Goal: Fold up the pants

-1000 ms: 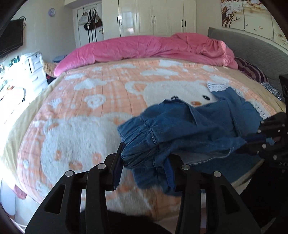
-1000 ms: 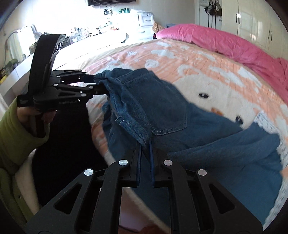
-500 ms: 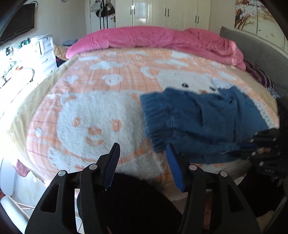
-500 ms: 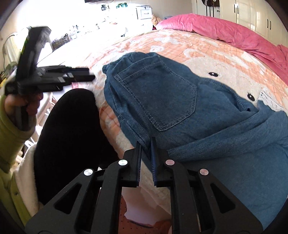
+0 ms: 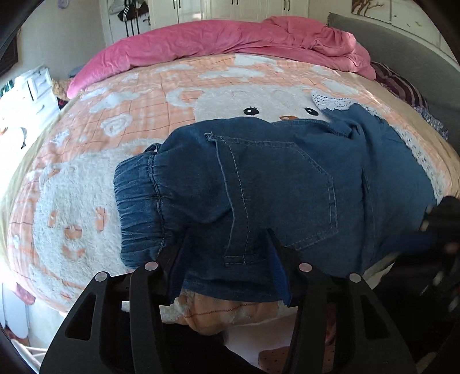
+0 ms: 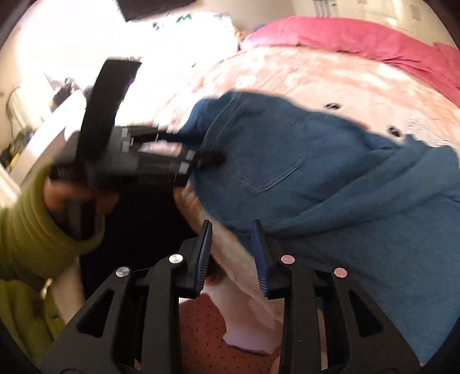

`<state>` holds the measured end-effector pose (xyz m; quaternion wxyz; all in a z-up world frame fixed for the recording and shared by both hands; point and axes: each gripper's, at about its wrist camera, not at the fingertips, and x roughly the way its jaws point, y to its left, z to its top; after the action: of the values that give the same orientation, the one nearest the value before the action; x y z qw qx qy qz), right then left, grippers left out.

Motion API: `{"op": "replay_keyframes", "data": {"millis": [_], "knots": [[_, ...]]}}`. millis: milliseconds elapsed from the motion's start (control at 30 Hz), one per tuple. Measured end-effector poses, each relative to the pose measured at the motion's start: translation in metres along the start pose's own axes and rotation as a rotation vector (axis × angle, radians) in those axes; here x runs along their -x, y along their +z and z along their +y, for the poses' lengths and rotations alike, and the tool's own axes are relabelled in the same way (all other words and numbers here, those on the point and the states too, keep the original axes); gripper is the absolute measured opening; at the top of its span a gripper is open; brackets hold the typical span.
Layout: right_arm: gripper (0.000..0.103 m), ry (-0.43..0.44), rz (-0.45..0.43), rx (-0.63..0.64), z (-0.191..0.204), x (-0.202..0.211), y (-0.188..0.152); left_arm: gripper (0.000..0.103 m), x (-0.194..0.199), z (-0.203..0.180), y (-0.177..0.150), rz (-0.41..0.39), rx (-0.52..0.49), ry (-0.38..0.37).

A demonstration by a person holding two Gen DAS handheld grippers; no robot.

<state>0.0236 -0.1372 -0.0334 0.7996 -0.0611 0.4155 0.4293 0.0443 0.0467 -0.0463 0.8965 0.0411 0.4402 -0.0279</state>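
The bed [image 5: 120, 161] carries the pants [image 5: 273, 184] at its near edge, with the pink duvet [image 5: 230, 40] behind. Half a second ago clamped, the right gripper [image 6: 231, 244] now gapes; the left gripper [image 5: 227, 253], spread then and now, has slid under the denim.

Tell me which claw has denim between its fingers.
The left claw: the jeans' near edge lies between its spread fingers. The right claw is open over the bed edge.

home bedroom, bed [image 5: 178, 95], wardrobes [image 5: 230, 8] (white)
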Motion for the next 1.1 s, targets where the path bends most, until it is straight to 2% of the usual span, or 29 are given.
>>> {"op": "replay_keyframes", "data": {"millis": [133, 267, 333, 400, 533, 633, 767, 933, 1000, 1100], "knots": [[0.037, -0.088, -0.067, -0.034, -0.008, 0.013, 0.016, 0.049, -0.001, -0.004, -0.002, -0.008, -0.024, 0.017], [0.040, -0.114, -0.048, -0.069, -0.016, -0.004, 0.034, 0.049, 0.001, 0.000, -0.002, -0.013, -0.014, 0.006], [0.042, -0.158, 0.002, -0.088, -0.023, -0.024, 0.037, 0.049, 0.003, 0.000, -0.004, -0.016, -0.016, 0.006], [0.044, -0.227, 0.136, -0.124, -0.037, -0.054, 0.028, 0.049, 0.004, 0.002, -0.006, -0.024, -0.009, -0.008], [0.044, -0.187, 0.091, -0.147, -0.041, -0.040, 0.023, 0.050, 0.012, 0.009, -0.007, -0.053, 0.029, -0.050], [0.049, -0.133, -0.018, -0.201, -0.051, -0.001, 0.022, 0.052, 0.035, 0.013, -0.008, -0.107, 0.072, -0.113], [0.054, -0.223, -0.111, -0.273, -0.076, 0.042, 0.018, 0.056, 0.063, 0.002, -0.004, -0.170, 0.043, -0.107], [0.060, -0.278, -0.185, -0.384, -0.109, 0.069, 0.010, 0.064, 0.081, -0.023, 0.008, -0.207, 0.026, -0.191], [0.063, -0.295, -0.200, -0.403, -0.117, 0.073, 0.010, 0.064, 0.077, -0.038, 0.010, -0.195, 0.013, -0.237], [0.065, -0.311, -0.215, -0.408, -0.124, 0.078, 0.009, 0.064, 0.059, -0.065, 0.010, -0.135, -0.012, -0.315]]}}
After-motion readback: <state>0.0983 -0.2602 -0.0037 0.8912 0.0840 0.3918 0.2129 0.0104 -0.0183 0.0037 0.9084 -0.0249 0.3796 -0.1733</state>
